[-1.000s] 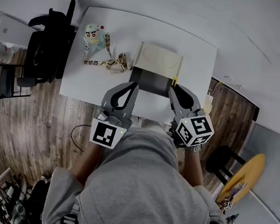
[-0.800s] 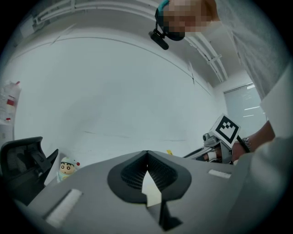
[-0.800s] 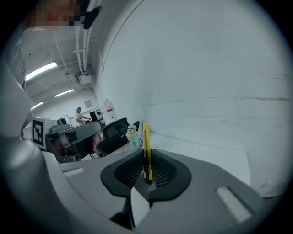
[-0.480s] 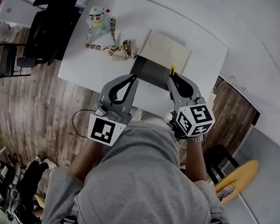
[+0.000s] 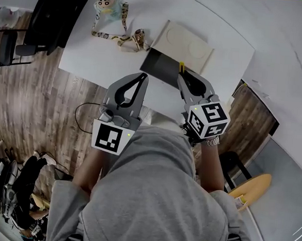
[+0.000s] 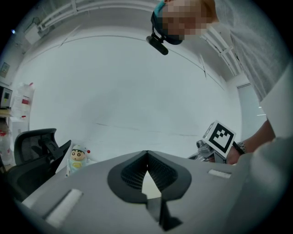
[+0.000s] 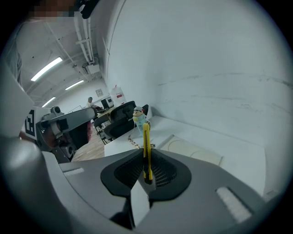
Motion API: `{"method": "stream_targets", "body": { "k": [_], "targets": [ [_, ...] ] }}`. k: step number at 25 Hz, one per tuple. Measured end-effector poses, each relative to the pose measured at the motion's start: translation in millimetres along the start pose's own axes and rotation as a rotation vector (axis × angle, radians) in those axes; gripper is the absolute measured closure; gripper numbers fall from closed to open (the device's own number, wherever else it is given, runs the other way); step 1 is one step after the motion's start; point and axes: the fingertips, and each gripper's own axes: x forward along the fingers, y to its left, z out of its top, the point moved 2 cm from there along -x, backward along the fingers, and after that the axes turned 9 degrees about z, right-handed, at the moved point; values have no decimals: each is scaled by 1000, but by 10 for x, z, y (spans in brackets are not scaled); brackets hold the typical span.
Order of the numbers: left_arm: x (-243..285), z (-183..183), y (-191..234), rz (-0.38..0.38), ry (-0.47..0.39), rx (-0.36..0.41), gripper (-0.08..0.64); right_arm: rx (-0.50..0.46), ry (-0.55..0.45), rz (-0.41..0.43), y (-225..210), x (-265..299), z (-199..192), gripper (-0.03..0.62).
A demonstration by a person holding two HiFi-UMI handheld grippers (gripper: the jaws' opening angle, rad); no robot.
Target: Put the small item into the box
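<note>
Right gripper clamps a slim yellow cutter upright betw. its jaws, plain in the right gripper view. The head view shows only the cutter's tip, at the right edge of the open box on the white table. Left gripper: jaw tips meet, nothing betw. them, near the box's front-left corner. A doll sits left of the box.
</note>
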Motion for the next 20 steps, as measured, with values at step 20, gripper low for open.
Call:
{"method": "stream_targets", "body": {
  "k": [20],
  "targets": [
    [42,-309,155,115,40,-48,557,-105,217,85,-123,547,-487,526]
  ]
}}
